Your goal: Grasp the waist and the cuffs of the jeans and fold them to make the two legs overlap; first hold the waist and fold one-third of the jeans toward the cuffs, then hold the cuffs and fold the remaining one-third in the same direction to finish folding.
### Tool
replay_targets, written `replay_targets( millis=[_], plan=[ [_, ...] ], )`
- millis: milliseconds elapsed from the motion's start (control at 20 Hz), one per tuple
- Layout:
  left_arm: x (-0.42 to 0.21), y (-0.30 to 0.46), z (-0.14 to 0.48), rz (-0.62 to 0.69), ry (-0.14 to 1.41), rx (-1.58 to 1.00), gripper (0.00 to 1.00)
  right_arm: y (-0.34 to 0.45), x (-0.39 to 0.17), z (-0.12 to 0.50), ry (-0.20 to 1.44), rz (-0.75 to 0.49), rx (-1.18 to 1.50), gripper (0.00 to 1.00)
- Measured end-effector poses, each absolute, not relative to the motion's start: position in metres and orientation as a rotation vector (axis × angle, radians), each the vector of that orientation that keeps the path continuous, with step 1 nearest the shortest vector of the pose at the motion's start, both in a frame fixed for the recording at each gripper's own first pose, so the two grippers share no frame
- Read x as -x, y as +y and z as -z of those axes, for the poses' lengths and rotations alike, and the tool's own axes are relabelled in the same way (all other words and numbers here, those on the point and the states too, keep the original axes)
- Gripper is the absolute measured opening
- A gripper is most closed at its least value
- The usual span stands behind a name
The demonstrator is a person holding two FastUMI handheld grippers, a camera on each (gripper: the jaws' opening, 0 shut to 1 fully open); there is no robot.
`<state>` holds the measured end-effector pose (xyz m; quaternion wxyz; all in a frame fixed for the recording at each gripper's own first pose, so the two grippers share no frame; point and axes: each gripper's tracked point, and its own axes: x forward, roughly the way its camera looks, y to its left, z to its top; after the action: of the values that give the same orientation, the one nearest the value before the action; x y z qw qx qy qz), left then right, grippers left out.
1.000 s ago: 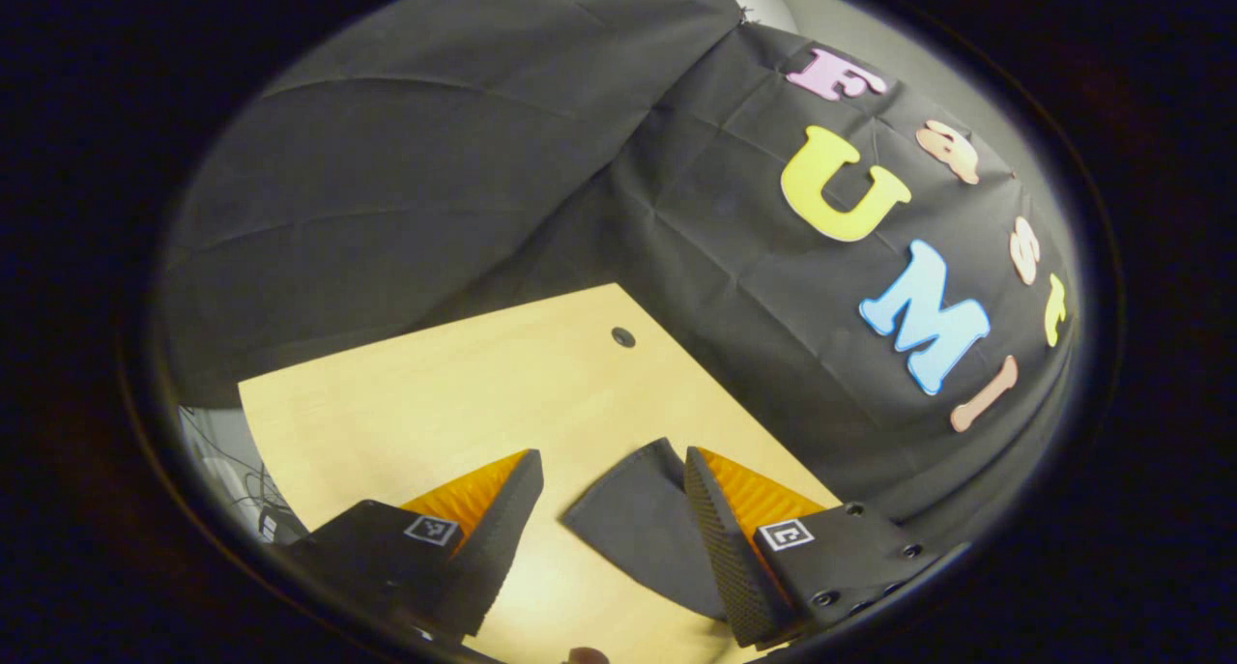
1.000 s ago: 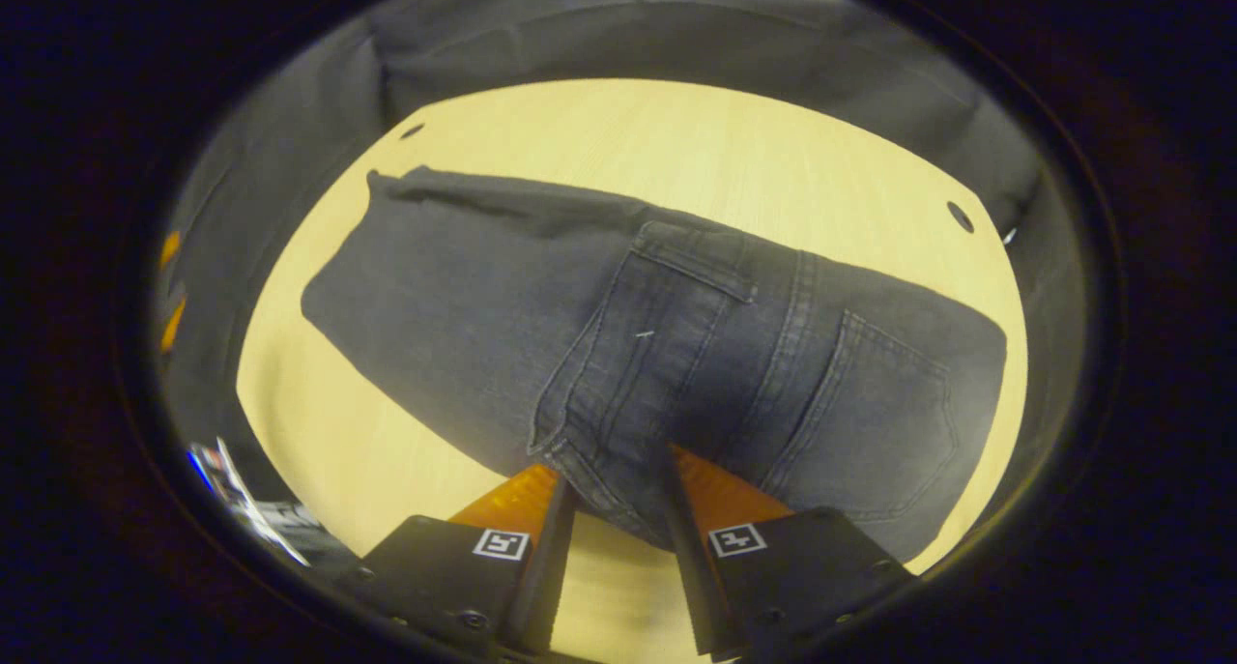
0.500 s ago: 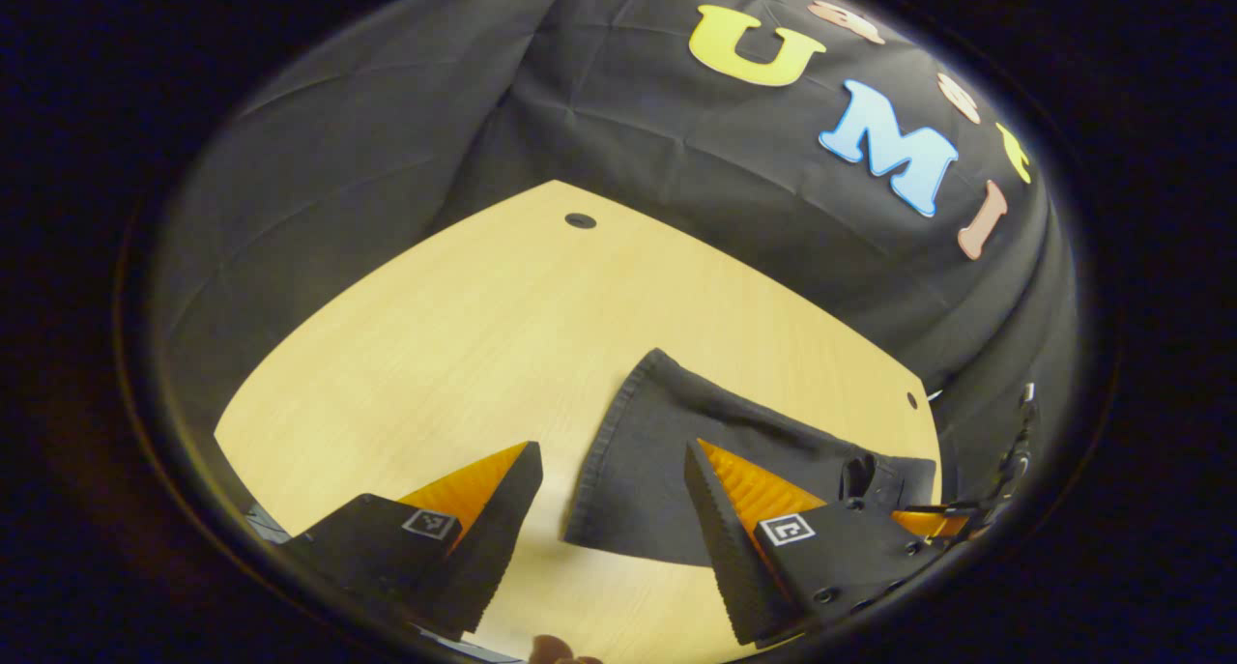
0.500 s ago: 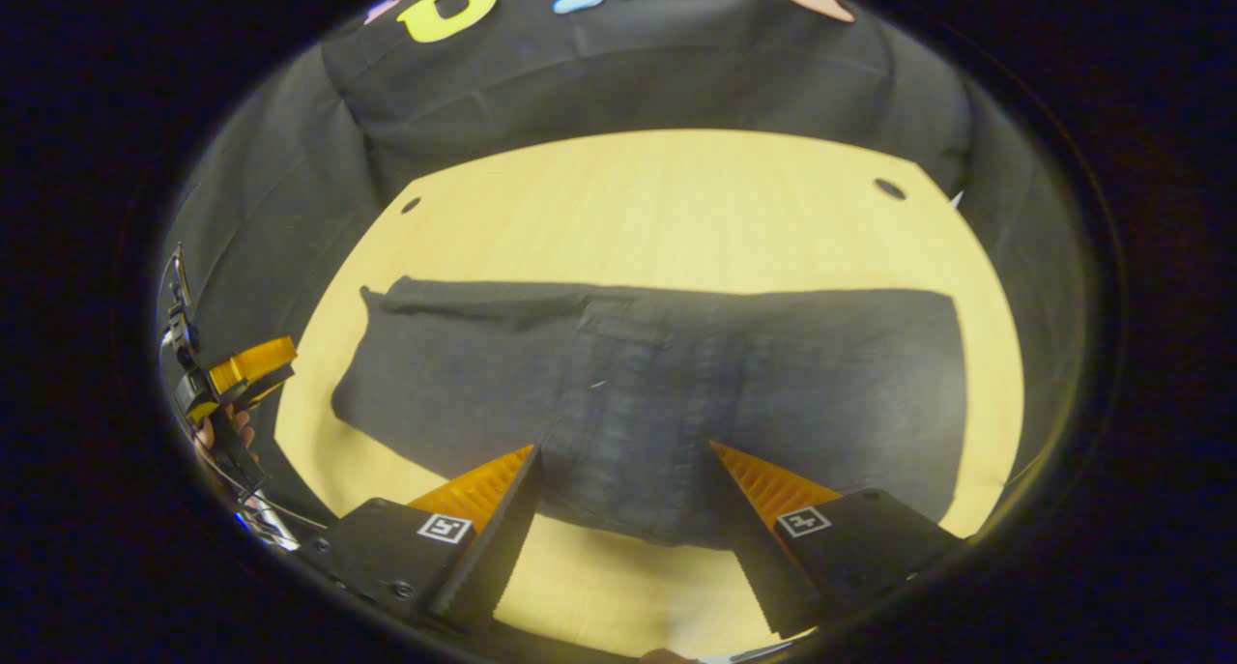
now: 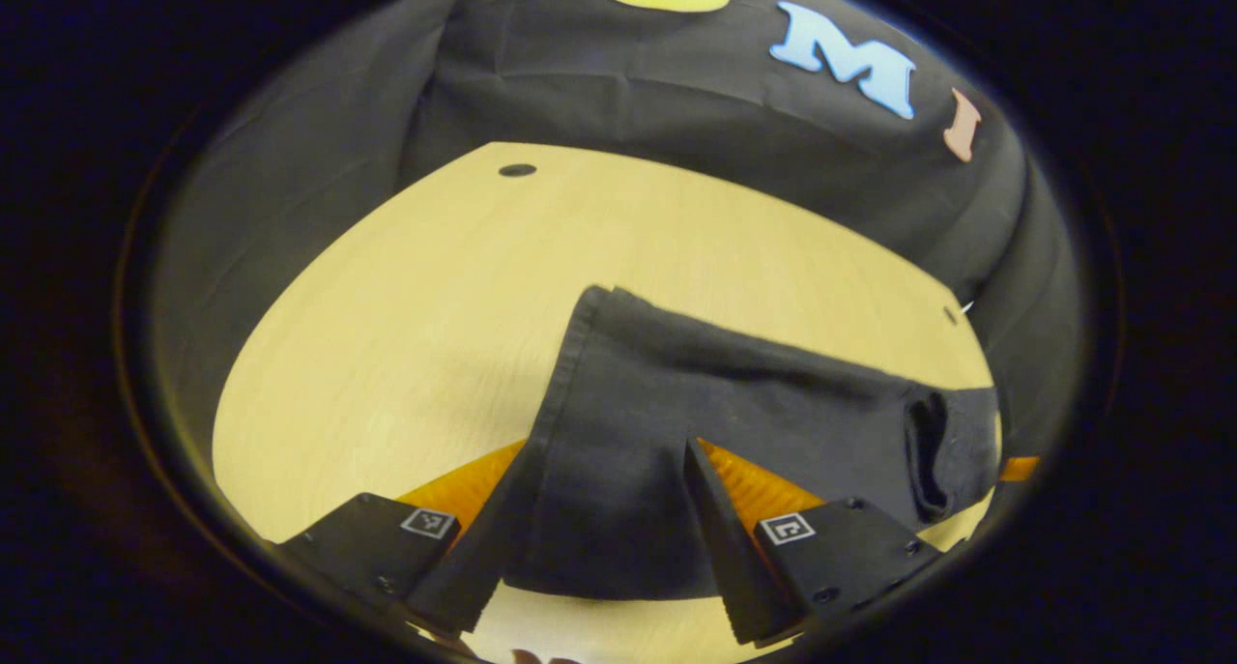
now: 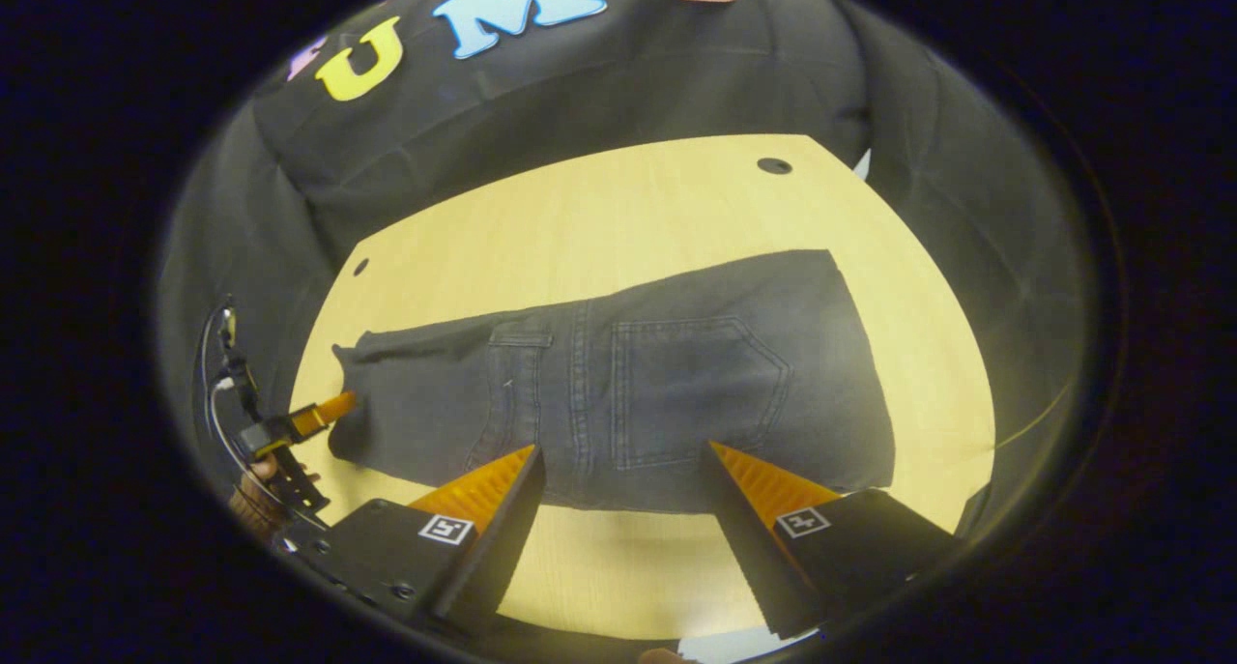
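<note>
Dark grey jeans (image 6: 618,393) lie flat on pale wood worktop (image 6: 618,210), waist section folded over, back pocket and seams facing up. I see cuff end (image 5: 580,355) with stitched hem at left. My left hand-held gripper (image 5: 599,509) straddles cuff cloth, fingers spread, not pinching. My right hand-held gripper (image 6: 623,509) hangs over near edge of jeans, fingers wide apart, holding nothing.

Right tool (image 6: 618,509) off the jeans (image 6: 618,393), fingers apart; left tool (image 5: 599,519) now astride the cuffs (image 5: 580,509).
</note>
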<state>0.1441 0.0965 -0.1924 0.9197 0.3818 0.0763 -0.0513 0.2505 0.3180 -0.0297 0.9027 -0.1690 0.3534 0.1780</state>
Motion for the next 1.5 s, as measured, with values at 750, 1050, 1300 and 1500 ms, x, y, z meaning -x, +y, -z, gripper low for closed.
replay_targets(
  millis=[750,1050,1300,1500],
  plan=[
    [-0.161,0.074,0.19,0.125,0.15,-0.767,0.89,0.316,-0.245,0.031,0.786,-0.352,0.295,0.97],
    [-0.162,0.055,0.203,0.1,0.12,-0.706,0.3,0.314,-0.243,0.031,0.8,-0.343,0.277,0.97],
    [-0.159,0.048,0.2,0.066,0.221,-0.508,0.11,0.312,-0.244,0.029,0.785,-0.315,0.266,0.97],
    [-0.127,0.029,0.196,0.198,0.266,-0.311,0.11,0.313,-0.246,0.028,0.771,-0.292,0.215,0.97]
  ],
)
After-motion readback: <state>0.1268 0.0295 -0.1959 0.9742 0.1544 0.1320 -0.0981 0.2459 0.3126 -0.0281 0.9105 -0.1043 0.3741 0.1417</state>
